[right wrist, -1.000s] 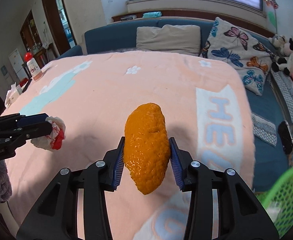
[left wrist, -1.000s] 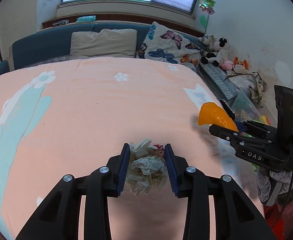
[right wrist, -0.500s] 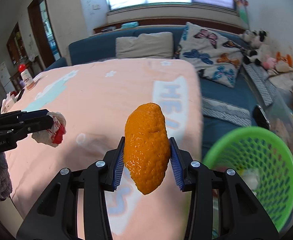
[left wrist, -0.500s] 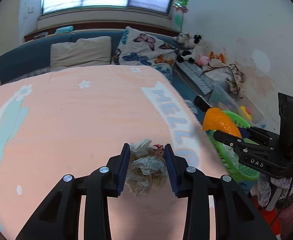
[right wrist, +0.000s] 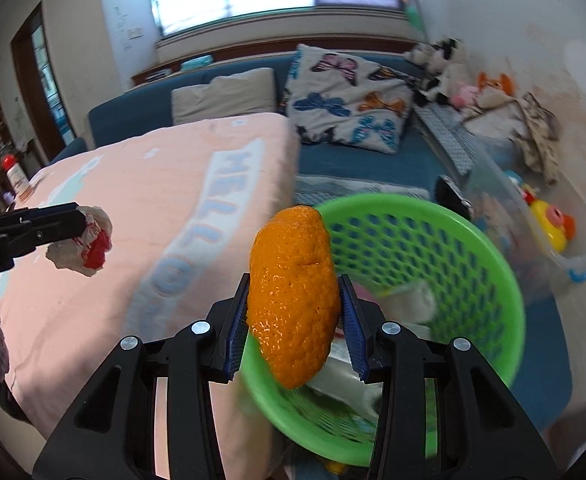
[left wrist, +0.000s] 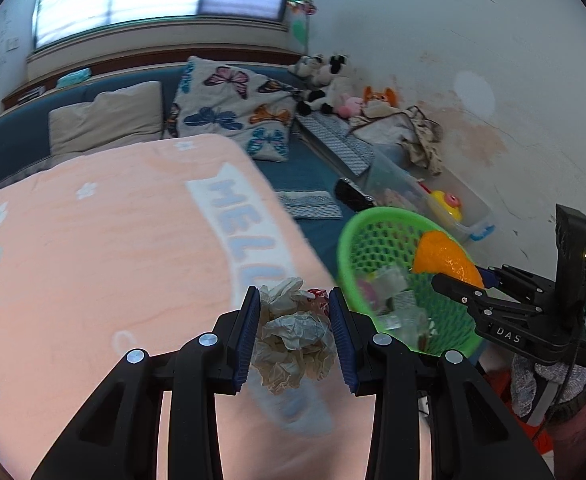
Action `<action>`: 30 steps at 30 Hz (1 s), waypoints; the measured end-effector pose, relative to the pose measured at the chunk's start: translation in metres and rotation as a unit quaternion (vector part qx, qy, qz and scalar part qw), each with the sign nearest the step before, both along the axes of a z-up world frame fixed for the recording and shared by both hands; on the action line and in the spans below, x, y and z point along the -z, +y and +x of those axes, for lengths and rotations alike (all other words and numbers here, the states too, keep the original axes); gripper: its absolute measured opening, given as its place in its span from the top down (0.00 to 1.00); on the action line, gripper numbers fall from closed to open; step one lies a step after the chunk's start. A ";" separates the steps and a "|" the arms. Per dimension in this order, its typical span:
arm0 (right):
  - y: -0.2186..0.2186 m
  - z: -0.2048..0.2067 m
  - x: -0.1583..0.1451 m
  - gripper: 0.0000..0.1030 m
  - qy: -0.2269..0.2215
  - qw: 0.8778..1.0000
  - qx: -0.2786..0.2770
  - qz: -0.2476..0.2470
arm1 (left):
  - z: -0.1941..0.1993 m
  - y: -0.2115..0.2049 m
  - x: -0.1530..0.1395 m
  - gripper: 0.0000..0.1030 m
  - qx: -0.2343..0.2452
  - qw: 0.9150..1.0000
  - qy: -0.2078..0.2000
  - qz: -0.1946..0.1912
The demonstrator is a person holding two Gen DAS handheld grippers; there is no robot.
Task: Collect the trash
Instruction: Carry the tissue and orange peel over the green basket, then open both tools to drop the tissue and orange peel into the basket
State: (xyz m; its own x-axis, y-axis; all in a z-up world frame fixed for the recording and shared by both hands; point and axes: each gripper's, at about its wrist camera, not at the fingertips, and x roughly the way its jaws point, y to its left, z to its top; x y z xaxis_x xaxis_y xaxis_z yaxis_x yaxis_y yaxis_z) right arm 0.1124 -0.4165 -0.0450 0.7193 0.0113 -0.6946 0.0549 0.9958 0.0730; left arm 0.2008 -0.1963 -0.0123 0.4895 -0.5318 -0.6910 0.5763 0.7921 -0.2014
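Note:
My left gripper [left wrist: 295,334] is shut on a crumpled wad of white paper with a red scrap [left wrist: 295,334], held above the right edge of the pink blanket. My right gripper [right wrist: 295,320] is shut on an orange peel [right wrist: 293,300], which hangs over the near rim of a green mesh basket [right wrist: 489,256]. In the left wrist view the same green basket [left wrist: 357,236] sits right of the bed with wrappers inside, and the right gripper [left wrist: 453,280] with the orange peel [left wrist: 441,258] is above it. The paper wad [right wrist: 81,242] shows at the left of the right wrist view.
A pink blanket [left wrist: 113,248] with "HELLO" lettering covers the bed. Behind lie a blue sofa bed, a butterfly pillow [left wrist: 233,112] and plush toys [left wrist: 325,80]. A clear plastic bin [left wrist: 453,208] with a yellow toy stands past the basket by the wall.
Both grippers have swung right, off the middle of the bed toward its right edge. The green basket has come into view under the right gripper. Both loads stay gripped.

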 end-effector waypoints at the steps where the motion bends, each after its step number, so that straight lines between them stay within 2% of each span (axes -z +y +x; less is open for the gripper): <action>1: -0.005 -0.004 0.001 0.59 0.001 1.000 0.006 0.000 | -0.001 -0.008 -0.001 0.66 0.006 1.000 0.000 0.000; 9: -0.051 -0.030 0.009 0.55 0.009 0.998 0.055 0.006 | -0.010 -0.063 -0.002 0.66 0.046 0.999 -0.001 0.009; 16: -0.073 -0.041 0.012 0.52 0.009 0.997 0.075 0.013 | -0.012 -0.097 0.003 0.66 0.063 0.998 0.006 0.015; 30: -0.087 -0.063 0.004 0.45 -0.007 0.996 0.084 0.023 | -0.012 -0.136 0.015 0.64 0.079 0.996 0.018 0.026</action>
